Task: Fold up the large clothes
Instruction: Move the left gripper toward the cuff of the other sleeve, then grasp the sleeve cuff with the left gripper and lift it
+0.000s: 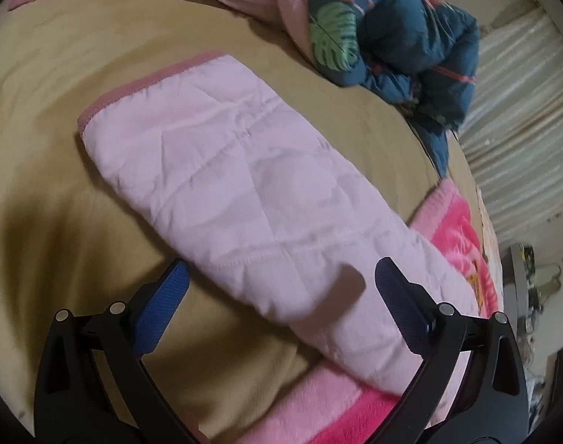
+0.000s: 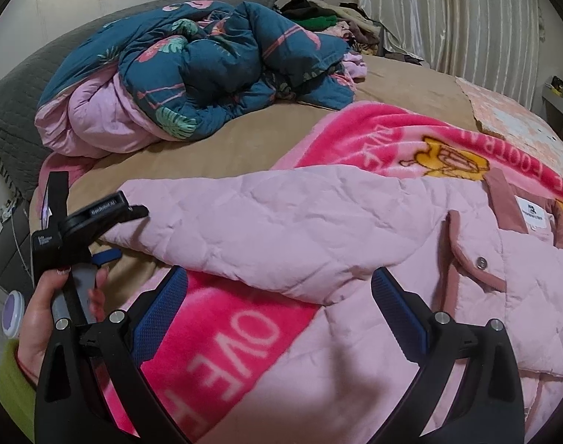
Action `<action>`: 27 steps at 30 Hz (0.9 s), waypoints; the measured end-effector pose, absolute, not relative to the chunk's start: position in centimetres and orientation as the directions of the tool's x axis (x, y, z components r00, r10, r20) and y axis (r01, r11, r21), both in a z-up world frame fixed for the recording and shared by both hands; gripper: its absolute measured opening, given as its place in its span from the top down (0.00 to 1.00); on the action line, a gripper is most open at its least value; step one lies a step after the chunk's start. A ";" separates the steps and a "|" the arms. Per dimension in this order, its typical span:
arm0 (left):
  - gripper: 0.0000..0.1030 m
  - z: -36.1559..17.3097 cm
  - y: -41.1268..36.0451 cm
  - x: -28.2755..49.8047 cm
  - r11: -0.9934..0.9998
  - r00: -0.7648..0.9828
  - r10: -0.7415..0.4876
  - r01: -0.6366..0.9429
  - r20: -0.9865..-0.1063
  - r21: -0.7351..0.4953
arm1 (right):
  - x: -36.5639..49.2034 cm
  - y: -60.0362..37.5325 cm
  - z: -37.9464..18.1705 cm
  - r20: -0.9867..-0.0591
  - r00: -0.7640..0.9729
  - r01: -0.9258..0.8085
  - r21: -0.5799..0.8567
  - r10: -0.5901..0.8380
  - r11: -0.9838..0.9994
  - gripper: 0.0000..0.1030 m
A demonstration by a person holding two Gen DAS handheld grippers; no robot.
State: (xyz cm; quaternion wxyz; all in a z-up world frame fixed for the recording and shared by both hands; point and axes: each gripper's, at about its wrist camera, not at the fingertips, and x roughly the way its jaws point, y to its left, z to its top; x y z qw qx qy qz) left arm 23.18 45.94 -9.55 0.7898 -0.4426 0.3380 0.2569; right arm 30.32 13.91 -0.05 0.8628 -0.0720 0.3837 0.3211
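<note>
A pale pink quilted jacket [image 2: 485, 314] lies on the bed, collar and white label [image 2: 531, 214] at the right. Its sleeve [image 1: 225, 170] stretches diagonally over the tan sheet and ends in a darker pink cuff [image 1: 151, 77]. My left gripper [image 1: 281, 285] is open, its blue pads either side of the sleeve's near part, gripping nothing. In the right wrist view a hand holds the left gripper [image 2: 126, 233] by the sleeve's [image 2: 281, 218] left edge. My right gripper [image 2: 281, 281] is open above the sleeve's lower edge and the blanket.
A bright pink printed blanket [image 2: 244, 325] lies under the jacket. A teal floral duvet [image 2: 214, 70] with pink lining is heaped at the head of the bed beside a grey pillow [image 2: 18, 111]. A pile of clothes [image 2: 329, 22] and a curtain [image 2: 448, 18] stand behind.
</note>
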 end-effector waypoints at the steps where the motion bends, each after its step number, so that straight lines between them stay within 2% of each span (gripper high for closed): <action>1: 0.09 -9.9 46.3 23.4 0.467 0.638 0.110 -0.710 -0.762 -0.527 | 30.4 13.4 -0.1 -0.708 0.501 -0.602 0.128 0.498 0.788 0.04; 6: 0.10 -10.6 47.4 23.8 0.454 0.648 0.132 -0.712 -0.750 -0.536 | 30.8 10.2 -0.4 -0.709 0.513 -0.552 0.160 0.485 0.818 0.04; 7: 0.14 -10.5 47.4 23.8 0.453 0.648 0.139 -0.714 -0.749 -0.534 | 30.8 9.7 -0.4 -0.708 0.517 -0.542 0.163 0.481 0.824 0.04; 9: 0.28 -10.4 47.4 23.7 0.461 0.633 0.165 -0.727 -0.756 -0.509 | 31.0 8.3 -0.7 -0.706 0.529 -0.515 0.174 0.471 0.839 0.04; 11: 0.58 -10.3 47.5 23.7 0.469 0.631 0.176 -0.729 -0.755 -0.499 | 31.2 7.0 -1.0 -0.708 0.537 -0.483 0.187 0.458 0.855 0.04; 12: 0.63 -10.2 47.6 23.5 0.470 0.641 0.179 -0.722 -0.746 -0.508 | 31.2 6.4 -1.1 -0.710 0.537 -0.467 0.200 0.456 0.861 0.04; 14: 0.80 -9.5 47.6 23.4 0.489 0.670 0.180 -0.696 -0.721 -0.525 | 31.3 5.4 -1.2 -0.711 0.536 -0.445 0.220 0.455 0.868 0.04; 19: 0.87 -5.4 45.8 23.4 0.598 0.729 0.228 -0.628 -0.645 -0.499 | 30.6 3.3 -0.6 -0.699 0.558 -0.413 0.234 0.448 0.880 0.04; 27: 0.89 -1.5 43.2 22.1 0.686 0.808 0.235 -0.532 -0.541 -0.496 | 28.9 0.3 1.5 -0.669 0.603 -0.390 0.227 0.434 0.892 0.04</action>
